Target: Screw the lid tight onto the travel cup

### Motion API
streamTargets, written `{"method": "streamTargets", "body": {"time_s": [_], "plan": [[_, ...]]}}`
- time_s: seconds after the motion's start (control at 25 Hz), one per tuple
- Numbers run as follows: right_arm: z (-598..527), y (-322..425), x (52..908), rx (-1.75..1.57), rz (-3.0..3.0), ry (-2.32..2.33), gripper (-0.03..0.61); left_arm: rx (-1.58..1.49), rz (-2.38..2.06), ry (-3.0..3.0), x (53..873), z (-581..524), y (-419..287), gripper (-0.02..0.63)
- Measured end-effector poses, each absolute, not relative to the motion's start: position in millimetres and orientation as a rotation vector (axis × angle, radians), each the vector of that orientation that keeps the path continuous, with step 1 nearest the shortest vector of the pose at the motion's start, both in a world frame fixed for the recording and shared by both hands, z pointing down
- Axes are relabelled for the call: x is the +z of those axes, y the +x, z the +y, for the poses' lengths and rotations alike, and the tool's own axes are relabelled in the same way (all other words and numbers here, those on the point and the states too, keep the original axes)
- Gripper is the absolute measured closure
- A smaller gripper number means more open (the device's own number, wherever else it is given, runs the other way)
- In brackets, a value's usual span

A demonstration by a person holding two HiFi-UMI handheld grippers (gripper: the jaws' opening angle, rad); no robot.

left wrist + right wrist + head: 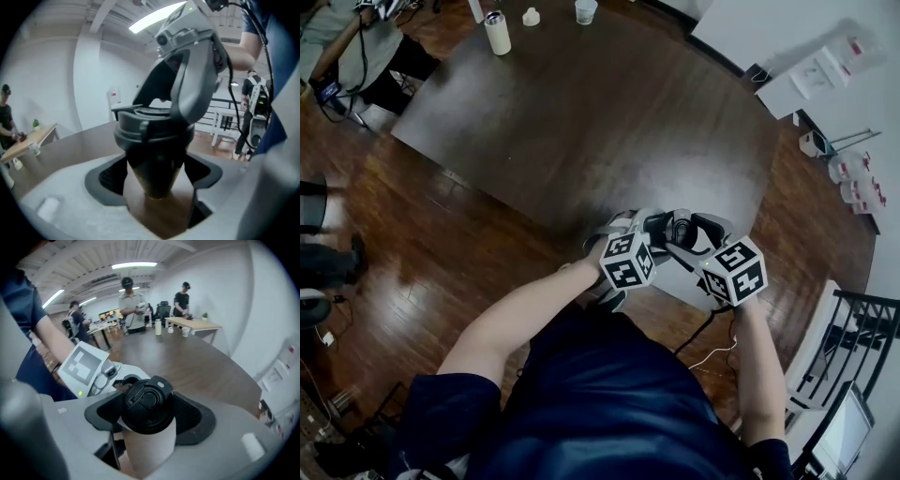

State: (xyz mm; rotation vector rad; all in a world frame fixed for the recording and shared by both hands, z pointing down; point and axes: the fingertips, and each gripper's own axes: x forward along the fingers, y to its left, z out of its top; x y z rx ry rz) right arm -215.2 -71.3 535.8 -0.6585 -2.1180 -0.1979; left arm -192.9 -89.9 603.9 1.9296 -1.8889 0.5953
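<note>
In the lower centre of the head view, by the near edge of a dark round surface [581, 122], a travel cup [149, 446] is held up between two claws. To the left, the left claw [154, 174] is pinched on the cup's tapering body. To the right, the right claw [147, 414] is clamped around the black lid [146, 403]. The lid is seated on the cup's mouth. How tightly it is threaded cannot be seen, so some final twisting is judged to remain.
</note>
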Motion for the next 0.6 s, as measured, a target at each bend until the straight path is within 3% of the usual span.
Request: {"method": "streamTargets", "body": {"time_s": [0.16,0.36,0.6], "plan": [[-72.4,-219.4,535.5,-0.043,-2.272,-0.369,0.242,0.507,-2.000,1.755,606.6,-82.0,-197.4,0.235],[-66.6,-220.7,537.3,0.061,-2.358,-0.355,0.241,0.480,-1.999,1.687,599.3,-33.1,-207.4,0.235],[-96.9,-213.6,464.9,0.210,-2.636,-0.344,0.212,0.164,-2.271,1.523,491.1,17.7,-236.8,0.260]]}}
